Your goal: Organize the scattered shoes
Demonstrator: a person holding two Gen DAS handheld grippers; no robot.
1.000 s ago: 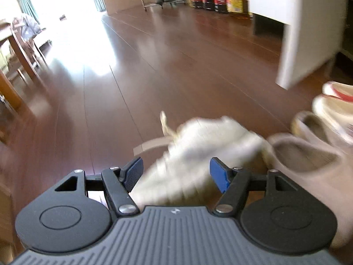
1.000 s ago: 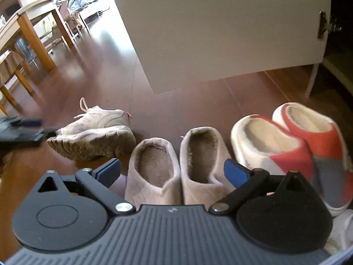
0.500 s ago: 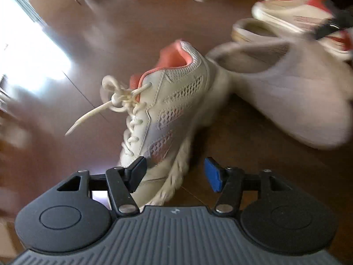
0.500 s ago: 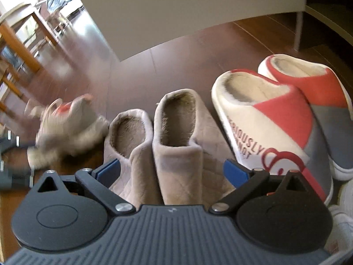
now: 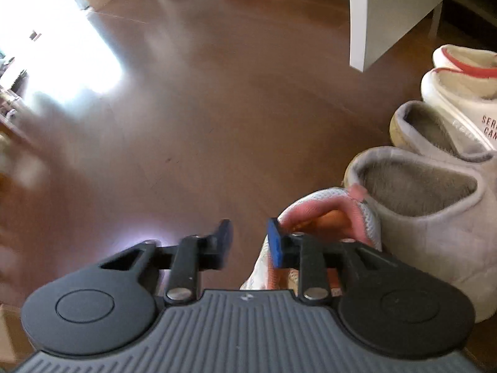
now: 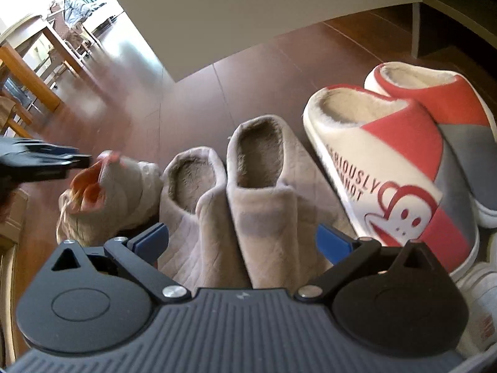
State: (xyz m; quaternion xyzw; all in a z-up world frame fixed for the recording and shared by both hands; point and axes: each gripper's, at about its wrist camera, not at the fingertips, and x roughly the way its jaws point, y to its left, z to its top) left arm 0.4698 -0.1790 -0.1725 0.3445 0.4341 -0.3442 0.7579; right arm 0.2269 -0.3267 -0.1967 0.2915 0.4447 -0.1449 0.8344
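A white sneaker with a pink lining (image 5: 329,217) stands on the wooden floor beside a pair of grey plush slippers (image 5: 428,205). My left gripper (image 5: 248,242) is open; its right finger sits at the sneaker's collar and nothing is between the pads. In the right wrist view the sneaker (image 6: 115,192) is left of the grey slippers (image 6: 245,186), with the left gripper's finger (image 6: 46,158) at its collar. My right gripper (image 6: 242,242) is open and empty above the grey slippers. A pair of red, white and grey slippers (image 6: 388,161) is to their right.
A white cabinet door (image 5: 391,12) hangs open over the floor behind the shoe row. A wooden table and chairs (image 6: 34,71) stand at the far left. Another white shoe (image 6: 481,304) shows at the lower right edge. Bare brown floor (image 5: 202,108) lies left of the shoes.
The sneaker went from lying on its side apart from the row to upright against the grey slippers. My left gripper swung around it and its jaws narrowed. My right gripper drew closer over the slippers.
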